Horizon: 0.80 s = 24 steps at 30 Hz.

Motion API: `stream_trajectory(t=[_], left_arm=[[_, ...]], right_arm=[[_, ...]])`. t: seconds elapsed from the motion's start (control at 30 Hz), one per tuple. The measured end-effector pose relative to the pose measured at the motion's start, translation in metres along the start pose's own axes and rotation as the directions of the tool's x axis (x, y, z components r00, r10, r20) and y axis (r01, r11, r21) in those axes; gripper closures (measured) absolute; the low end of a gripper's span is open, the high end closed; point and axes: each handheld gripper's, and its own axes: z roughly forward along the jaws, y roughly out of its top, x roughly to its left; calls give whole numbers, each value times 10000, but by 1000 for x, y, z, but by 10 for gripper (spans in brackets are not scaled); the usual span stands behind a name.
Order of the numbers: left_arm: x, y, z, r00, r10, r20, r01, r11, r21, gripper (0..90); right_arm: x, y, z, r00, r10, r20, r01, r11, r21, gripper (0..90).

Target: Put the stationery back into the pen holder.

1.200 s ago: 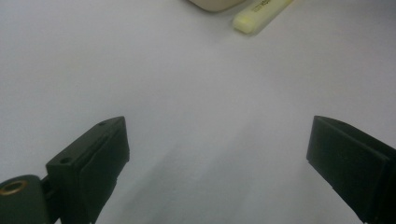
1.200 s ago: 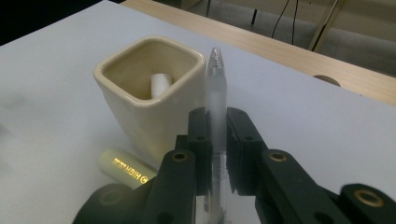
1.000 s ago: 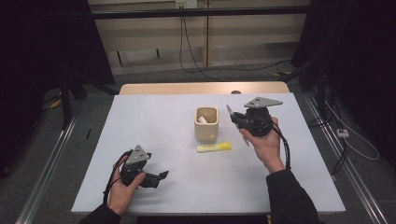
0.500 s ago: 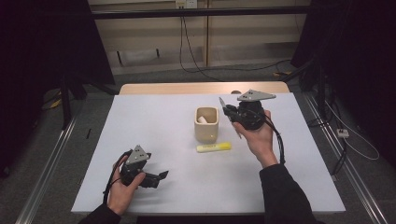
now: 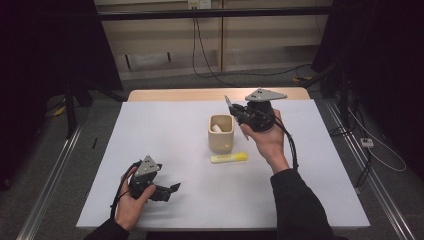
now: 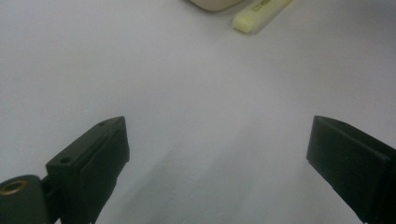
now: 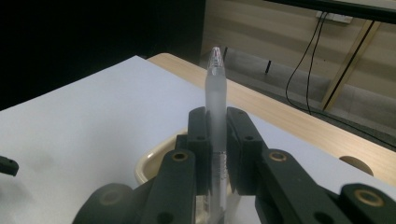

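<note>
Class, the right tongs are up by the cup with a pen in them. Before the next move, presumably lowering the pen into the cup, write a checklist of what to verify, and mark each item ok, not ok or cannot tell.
1. Pen clamped between the right tongs: ok, both jaws press on its barrel.
2. Pen lined up over the beige cup: cannot tell; the tongs are beside the rim and the pen is tilted.
3. Room in the cup: ok, probably; one white thing lies inside, with space around it.
4. Yellow highlighter out of the way: ok, it lies flat on the table in front of the cup.
5. Left tongs clear of the work: ok, open, empty, low at the near edge.
</note>
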Motion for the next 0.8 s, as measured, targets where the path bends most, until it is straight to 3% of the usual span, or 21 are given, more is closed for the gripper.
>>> stream_trajectory(t=[0.53, 0.8], left_arm=[[0, 0, 0, 9999, -122, 100, 123, 9999, -98, 58], [0, 0, 0, 9999, -81, 99, 81, 10000, -37, 58]], right_arm=[[11, 17, 27, 9996, -35, -291, 21, 9988, -484, 807], [13, 25, 42, 9997, -71, -220, 63, 9993, -372, 807]])
